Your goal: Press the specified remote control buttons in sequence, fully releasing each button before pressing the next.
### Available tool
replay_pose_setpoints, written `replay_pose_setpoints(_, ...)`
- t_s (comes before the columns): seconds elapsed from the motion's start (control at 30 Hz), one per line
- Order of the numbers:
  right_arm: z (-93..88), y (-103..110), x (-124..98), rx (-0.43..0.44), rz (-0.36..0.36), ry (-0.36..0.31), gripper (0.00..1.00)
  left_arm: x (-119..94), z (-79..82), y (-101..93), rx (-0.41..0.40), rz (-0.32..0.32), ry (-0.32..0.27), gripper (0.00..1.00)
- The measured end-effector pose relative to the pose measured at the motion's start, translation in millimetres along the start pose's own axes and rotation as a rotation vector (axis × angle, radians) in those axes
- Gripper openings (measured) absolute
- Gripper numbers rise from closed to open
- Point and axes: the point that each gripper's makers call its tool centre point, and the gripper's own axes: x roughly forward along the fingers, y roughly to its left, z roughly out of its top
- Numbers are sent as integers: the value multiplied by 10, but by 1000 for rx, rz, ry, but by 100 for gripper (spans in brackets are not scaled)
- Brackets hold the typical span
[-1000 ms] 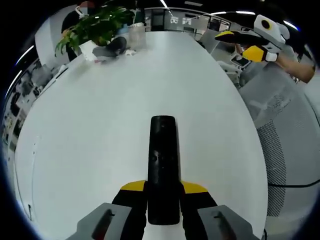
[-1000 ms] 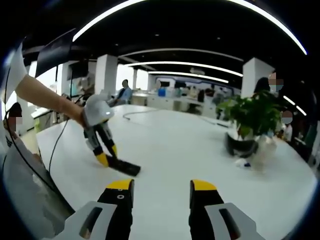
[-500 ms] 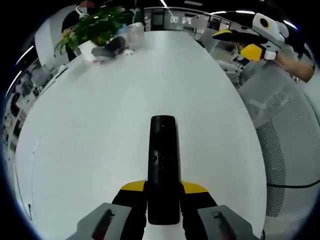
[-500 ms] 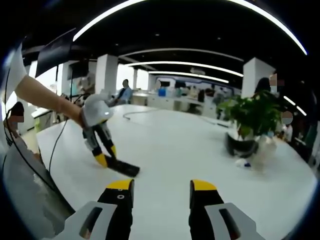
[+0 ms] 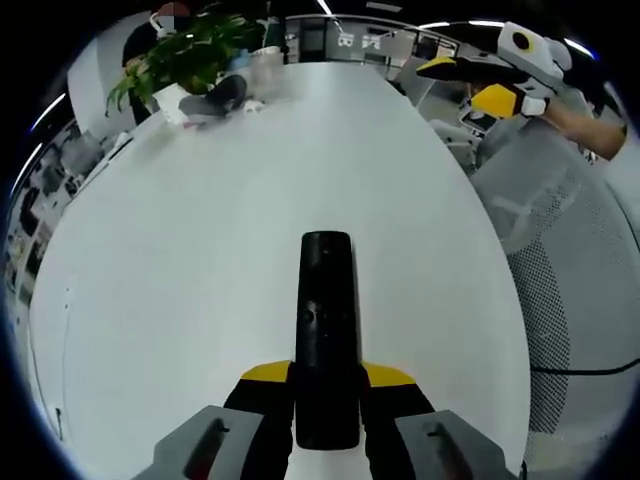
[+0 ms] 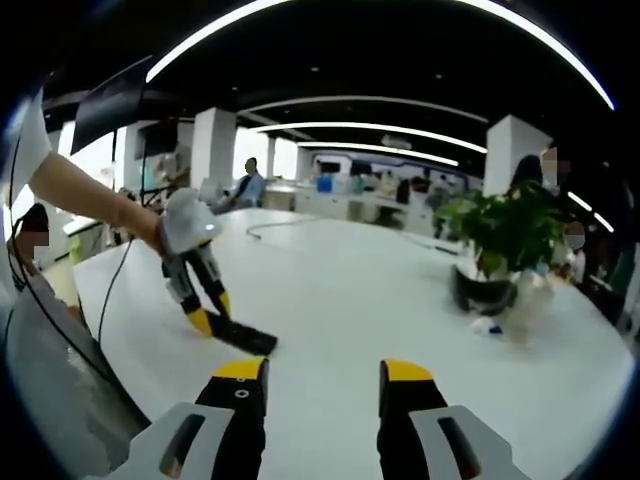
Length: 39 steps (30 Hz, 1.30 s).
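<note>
A long black remote control (image 5: 326, 335) lies lengthwise on the white table (image 5: 200, 250), its near end clamped between the yellow-tipped jaws of my left gripper (image 5: 327, 378). In the right gripper view the same remote (image 6: 243, 337) rests on the table at the left, with the left gripper (image 6: 210, 318) shut on its end and a person's arm behind it. My right gripper (image 6: 323, 373) hangs open over the table with nothing between its jaws. It appears in the left gripper view as the right gripper (image 5: 480, 85) raised at the upper right, well away from the remote.
A potted green plant (image 6: 505, 245) in a dark pot stands near the table's far end, beside some small white items (image 6: 490, 325). A cable (image 6: 275, 226) lies across the far tabletop. A mesh office chair (image 5: 560, 300) stands beside the table. Several people sit in the background office.
The right gripper has drifted slightly up and away in the left gripper view. The remote stays clamped in the left gripper.
</note>
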Motion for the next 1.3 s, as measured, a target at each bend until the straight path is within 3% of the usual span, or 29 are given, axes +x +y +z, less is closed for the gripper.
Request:
replay_pose_setpoints(0.83, -4, 1, 4, 2, 4, 4, 41, -2, -21, -151, 69, -3, 31, 25)
replay_pose_setpoints(1.3, -10, 14, 7, 3, 9, 8, 41, -8, -36, -210, 68, -7, 27, 25)
